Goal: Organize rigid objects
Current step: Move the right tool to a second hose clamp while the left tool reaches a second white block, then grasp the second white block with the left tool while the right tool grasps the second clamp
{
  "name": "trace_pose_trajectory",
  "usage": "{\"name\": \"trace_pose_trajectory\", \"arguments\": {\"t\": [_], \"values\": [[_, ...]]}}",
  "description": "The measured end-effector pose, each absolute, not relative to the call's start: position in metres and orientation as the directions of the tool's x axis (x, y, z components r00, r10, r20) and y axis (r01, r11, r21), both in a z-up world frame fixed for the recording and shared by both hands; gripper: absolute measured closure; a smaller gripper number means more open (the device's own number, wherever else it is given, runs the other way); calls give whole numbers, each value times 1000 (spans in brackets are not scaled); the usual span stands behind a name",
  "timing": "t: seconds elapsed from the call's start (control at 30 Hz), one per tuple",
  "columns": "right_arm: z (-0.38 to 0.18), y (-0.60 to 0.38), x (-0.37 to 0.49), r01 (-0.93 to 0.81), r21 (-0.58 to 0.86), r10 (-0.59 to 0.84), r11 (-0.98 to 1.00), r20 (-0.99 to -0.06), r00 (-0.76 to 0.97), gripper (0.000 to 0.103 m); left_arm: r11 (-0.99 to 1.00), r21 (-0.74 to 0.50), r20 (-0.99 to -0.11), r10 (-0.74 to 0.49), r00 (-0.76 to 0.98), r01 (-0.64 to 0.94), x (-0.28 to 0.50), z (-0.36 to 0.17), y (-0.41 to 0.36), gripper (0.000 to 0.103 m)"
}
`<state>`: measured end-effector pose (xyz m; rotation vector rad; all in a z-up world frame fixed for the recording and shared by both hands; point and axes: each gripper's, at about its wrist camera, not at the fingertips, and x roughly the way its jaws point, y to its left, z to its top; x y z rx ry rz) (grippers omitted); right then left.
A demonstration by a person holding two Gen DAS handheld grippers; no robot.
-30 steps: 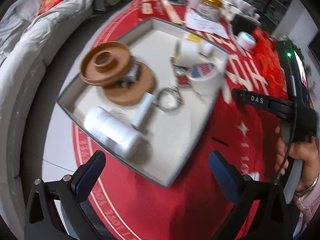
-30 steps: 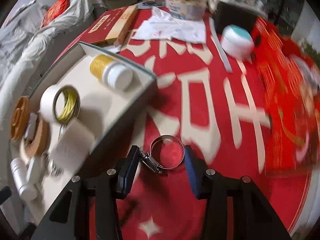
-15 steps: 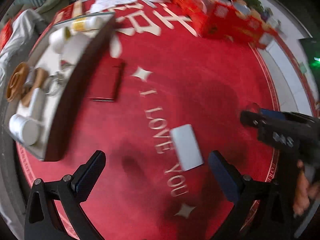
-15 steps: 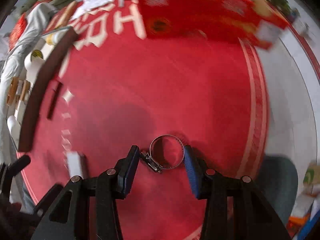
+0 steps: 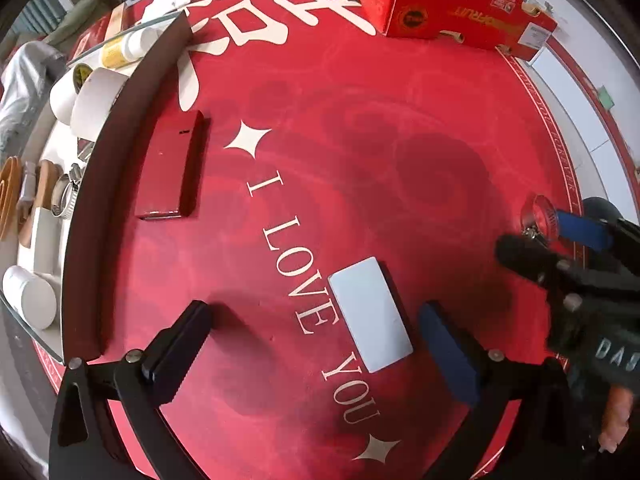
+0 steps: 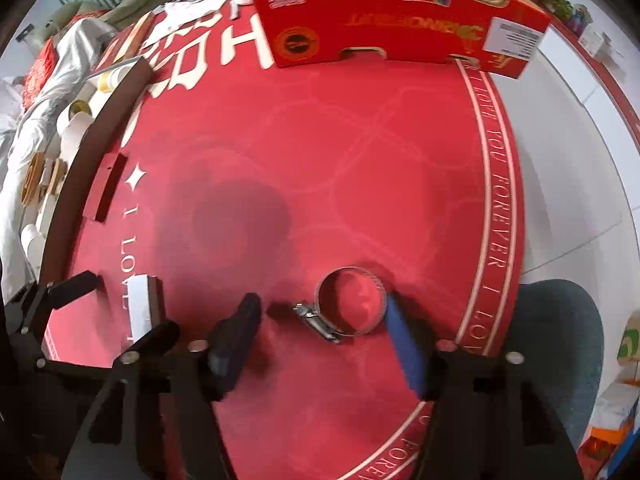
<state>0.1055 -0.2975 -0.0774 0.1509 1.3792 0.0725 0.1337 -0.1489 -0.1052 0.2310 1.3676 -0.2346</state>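
Hose clamp (image 6: 352,306) on red cloth between right gripper (image 6: 324,316) pads; jaws opening, left pad clear.

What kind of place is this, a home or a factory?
Probably a home living room: a round table with a red "I LOVE YOU" cloth, a red fruit gift box, and what looks like a covered sofa behind.

Red round tablecloth (image 5: 360,128) bearing scattered items

A hose clamp (image 6: 352,306) is lying between the right gripper's (image 6: 320,332) opening jaws; a white block (image 5: 370,314) is sitting between the left gripper's (image 5: 316,344) fingers.
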Motion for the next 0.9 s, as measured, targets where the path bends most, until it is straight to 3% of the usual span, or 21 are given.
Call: {"name": "trace_pose_trajectory", "arguments": {"t": [0.2,0.3,0.37,0.43,0.53,0.6,0.63,0.67,0.9], "values": [[-84,-281,103,-15,126,127,992,-978,163,2,957,24,-975,-42,220,288,118,-104,-135,5],[-87,-280,104,-14,141,142,990,-979,149,0,963,24,-971,-42,237,269,112,-97,-121,23],[-87,-278,104,-16,137,138,990,-979,149,0,970,24,-967,-39,253,240,109,-90,-108,51],[-89,-272,104,-41,105,110,994,-983,145,0,977,18,-966,-38,257,213,109,-86,-97,62],[-93,-257,105,-76,53,64,996,-988,140,0,980,31,-965,-22,262,198,110,-86,-90,60],[-94,-256,105,-74,56,66,996,-988,139,0,984,39,-963,-10,270,175,110,-86,-87,42],[-94,-255,105,-75,55,66,996,-988,140,0,986,35,-961,-11,275,163,112,-87,-86,28],[-94,-255,104,-75,55,66,996,-988,141,0,988,25,-959,-20,284,154,112,-84,-84,24],[-94,-255,103,-75,56,66,996,-988,142,0,986,29,-946,-26,323,164,112,-72,-110,17]]}}
